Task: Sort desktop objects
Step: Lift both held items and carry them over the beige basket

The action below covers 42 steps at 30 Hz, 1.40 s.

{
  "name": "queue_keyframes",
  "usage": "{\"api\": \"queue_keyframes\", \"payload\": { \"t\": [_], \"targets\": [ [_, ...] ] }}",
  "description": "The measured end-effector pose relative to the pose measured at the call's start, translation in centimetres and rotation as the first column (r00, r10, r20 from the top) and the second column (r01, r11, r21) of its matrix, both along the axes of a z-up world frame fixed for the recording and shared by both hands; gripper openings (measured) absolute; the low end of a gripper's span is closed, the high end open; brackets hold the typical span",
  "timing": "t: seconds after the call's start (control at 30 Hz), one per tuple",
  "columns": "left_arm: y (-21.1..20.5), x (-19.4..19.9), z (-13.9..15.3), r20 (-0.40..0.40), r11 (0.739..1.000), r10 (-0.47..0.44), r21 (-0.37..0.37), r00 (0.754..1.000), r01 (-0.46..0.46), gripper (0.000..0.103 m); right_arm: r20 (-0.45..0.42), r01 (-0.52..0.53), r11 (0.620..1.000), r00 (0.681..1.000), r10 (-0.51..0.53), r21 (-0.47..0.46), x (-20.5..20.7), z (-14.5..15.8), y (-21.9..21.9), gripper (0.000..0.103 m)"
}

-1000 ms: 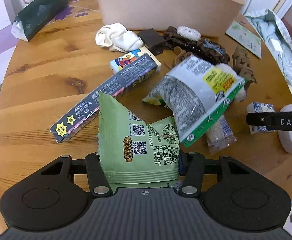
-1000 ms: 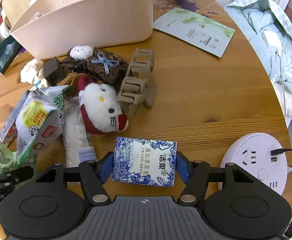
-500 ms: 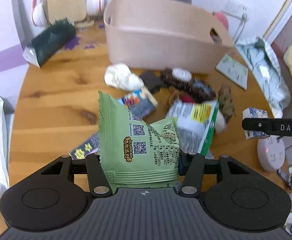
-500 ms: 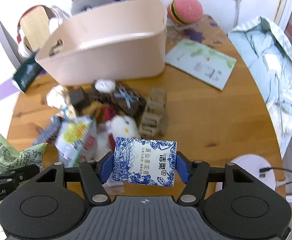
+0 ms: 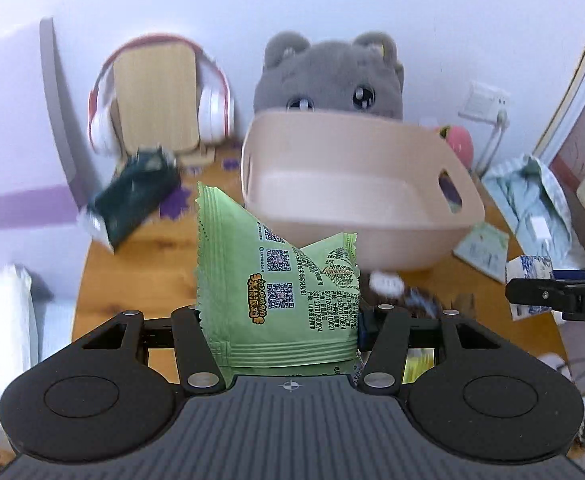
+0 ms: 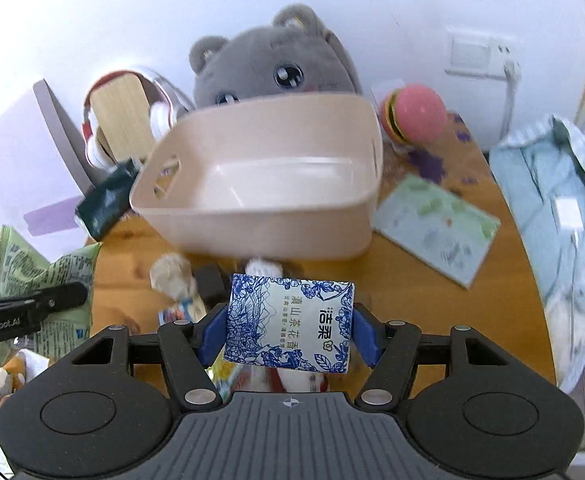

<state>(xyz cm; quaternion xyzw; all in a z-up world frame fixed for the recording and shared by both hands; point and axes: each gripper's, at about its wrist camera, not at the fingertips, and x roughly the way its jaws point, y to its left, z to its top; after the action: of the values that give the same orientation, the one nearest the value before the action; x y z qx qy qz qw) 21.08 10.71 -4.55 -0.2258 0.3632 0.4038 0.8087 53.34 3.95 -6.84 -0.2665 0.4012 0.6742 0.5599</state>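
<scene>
My left gripper (image 5: 280, 320) is shut on a green snack packet (image 5: 276, 284) and holds it high above the round wooden table (image 5: 140, 264). My right gripper (image 6: 290, 334) is shut on a blue-and-white tissue pack (image 6: 290, 322), also held in the air. An empty beige plastic basket (image 6: 260, 196) stands at the back of the table ahead of both grippers; it also shows in the left wrist view (image 5: 356, 200). The left gripper and its green packet (image 6: 44, 276) show at the left of the right wrist view. The tissue pack (image 5: 528, 284) shows at the right of the left wrist view.
A grey plush toy (image 6: 268, 68) sits behind the basket. Headphones on a wooden stand (image 5: 156, 92), a dark green pouch (image 5: 132, 200), a pink burger toy (image 6: 412, 114), a booklet (image 6: 436, 224) and light blue cloth (image 6: 560, 200) ring the basket. Small loose items (image 6: 176, 280) lie below the grippers.
Both grippers have risen well above the table with their loads and tilted up toward the basket, whose empty inside now shows. The table items have dropped out of view.
</scene>
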Motion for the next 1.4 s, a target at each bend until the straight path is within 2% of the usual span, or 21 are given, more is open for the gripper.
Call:
{"api": "queue_keyframes", "payload": {
  "t": [0.2, 0.33, 0.53, 0.67, 0.83, 1.07, 1.4],
  "targets": [
    [3.2, 2.7, 1.6, 0.01, 0.997, 0.015, 0.069, 1.0, -0.015, 0.055, 0.028, -0.025, 0.997, 0.999, 0.023, 0.07, -0.5, 2.1, 3.8, 0.062],
    [5.6, 4.7, 2.1, 0.016, 0.995, 0.014, 0.1, 1.0, -0.015, 0.055, 0.021, -0.031, 0.997, 0.999, 0.03, 0.071, -0.5, 2.4, 7.0, 0.062],
    [8.7, 7.7, 1.6, 0.017, 0.995, 0.025, 0.092, 1.0, -0.027, 0.055, 0.039, -0.028, 0.996, 0.999, 0.025, 0.086, -0.3, 1.9, 10.6, 0.062],
    [10.1, 9.4, 0.3, 0.01, 0.996, 0.033, 0.083, 0.999, -0.033, 0.055, 0.007, -0.019, 0.998, 1.0, 0.018, 0.062, 0.2, 0.9, 12.9, 0.062],
    [12.0, 11.1, -2.1, -0.025, 0.997, 0.062, 0.048, 0.998, -0.061, 0.055, 0.05, -0.007, 0.999, 0.999, 0.004, 0.052, 0.4, -0.4, 15.7, 0.062],
    [14.2, 13.1, -4.8, -0.056, 0.996, 0.089, -0.001, 0.994, -0.089, 0.055, 0.035, 0.037, 0.996, 0.999, -0.034, -0.077, 0.8, -4.9, 18.9, 0.062],
    [15.5, 14.8, -7.0, -0.12, 0.993, 0.112, -0.033, 0.986, -0.116, 0.056, 0.097, 0.031, 0.992, 0.995, -0.018, -0.126, -0.3, -7.3, 20.3, 0.062]
  ]
}}
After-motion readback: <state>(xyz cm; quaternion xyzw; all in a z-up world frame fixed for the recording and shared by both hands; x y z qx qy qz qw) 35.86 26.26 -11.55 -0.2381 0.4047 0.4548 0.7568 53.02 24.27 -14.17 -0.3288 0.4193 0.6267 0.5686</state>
